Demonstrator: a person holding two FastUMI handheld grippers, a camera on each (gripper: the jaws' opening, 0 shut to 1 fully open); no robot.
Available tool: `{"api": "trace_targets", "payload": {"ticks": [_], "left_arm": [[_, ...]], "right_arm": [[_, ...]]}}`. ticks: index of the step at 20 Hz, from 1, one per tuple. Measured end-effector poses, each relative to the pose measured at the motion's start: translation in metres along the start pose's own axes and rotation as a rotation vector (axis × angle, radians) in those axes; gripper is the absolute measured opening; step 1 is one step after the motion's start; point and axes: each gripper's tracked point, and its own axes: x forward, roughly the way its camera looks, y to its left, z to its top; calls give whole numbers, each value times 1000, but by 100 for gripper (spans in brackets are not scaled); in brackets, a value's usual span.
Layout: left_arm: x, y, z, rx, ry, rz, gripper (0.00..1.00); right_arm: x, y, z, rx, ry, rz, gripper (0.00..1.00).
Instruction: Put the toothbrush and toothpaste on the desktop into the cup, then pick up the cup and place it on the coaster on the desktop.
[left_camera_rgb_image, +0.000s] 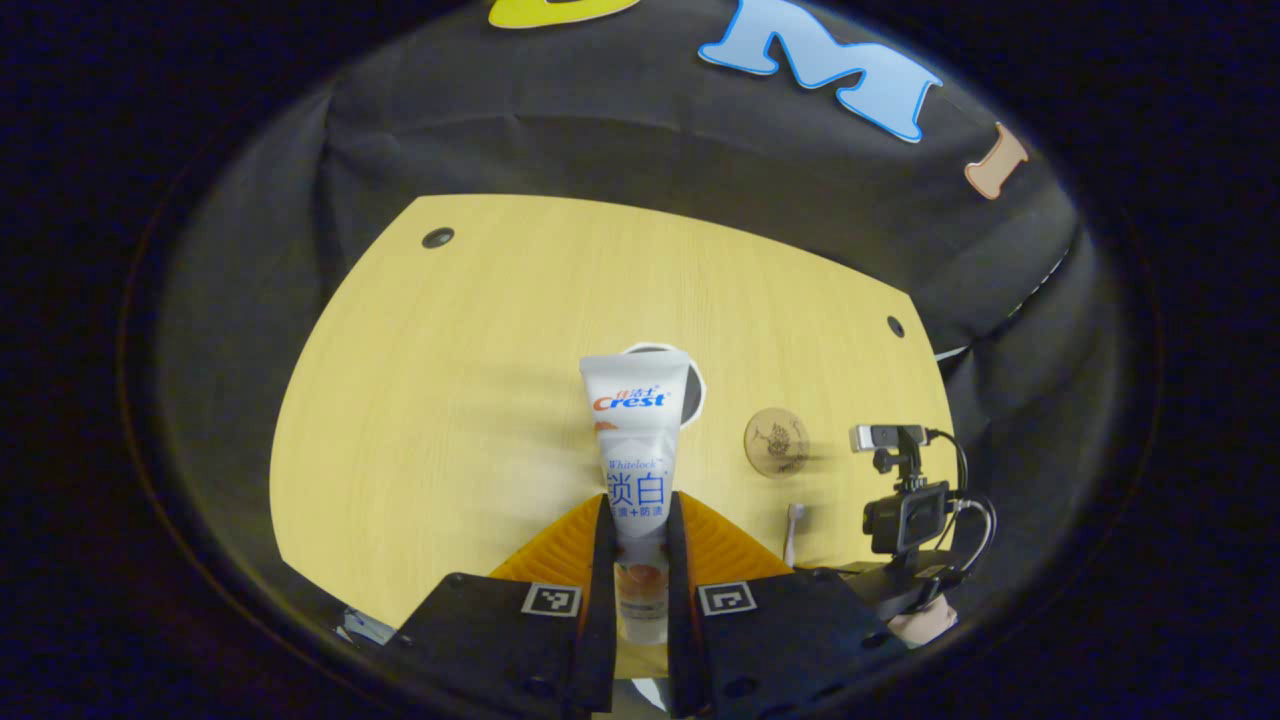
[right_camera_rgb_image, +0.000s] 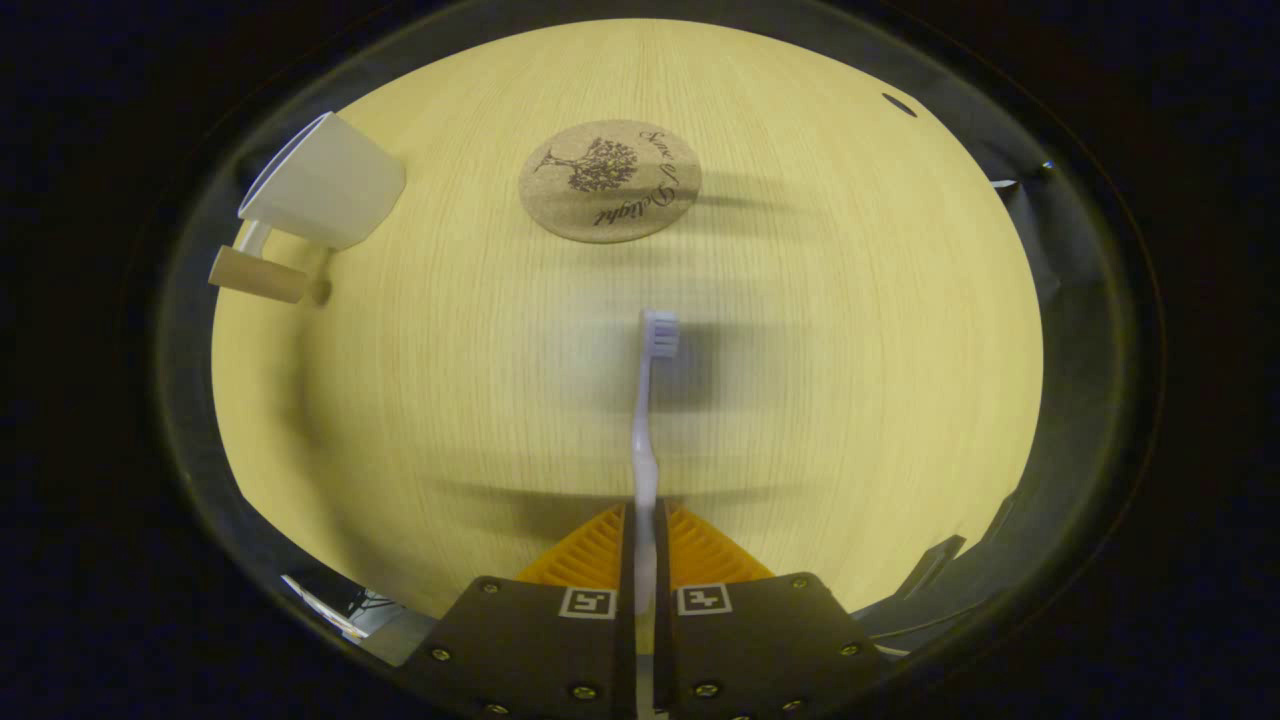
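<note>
In the left gripper view my left gripper (left_camera_rgb_image: 636, 520) is shut on a white toothpaste tube (left_camera_rgb_image: 635, 440), held upright above the desk. The white cup's rim (left_camera_rgb_image: 692, 385) peeks out just behind the tube. A round cork coaster (left_camera_rgb_image: 776, 442) lies to the right of it, and the toothbrush head (left_camera_rgb_image: 795, 513) shows beside the other gripper (left_camera_rgb_image: 905, 520). In the right gripper view my right gripper (right_camera_rgb_image: 645, 520) is shut on a pale toothbrush (right_camera_rgb_image: 648, 420), bristles pointing away, lifted over the desk. The coaster (right_camera_rgb_image: 610, 180) lies ahead, the white cup (right_camera_rgb_image: 322, 182) with its wooden handle far left.
The wooden desktop (left_camera_rgb_image: 480, 380) has small dark holes near its far corners (left_camera_rgb_image: 437, 237). Black cloth walls surround the desk on the far and right sides. Bare wood stretches between the toothbrush and the coaster in the right gripper view.
</note>
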Motion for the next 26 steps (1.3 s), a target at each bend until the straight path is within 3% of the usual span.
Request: {"api": "trace_targets", "payload": {"ticks": [10,18,26], "left_arm": [[57,-10,96,107,-149,8,28],[108,-29,129,144,-272,-36,28],[112,-22,134,169,-426,-16,27]], "right_arm": [[0,0,1,9,-11,-17,7],[0,0,1,15,-16,-27,7],[-1,0,1,14,-14,-23,7]]}}
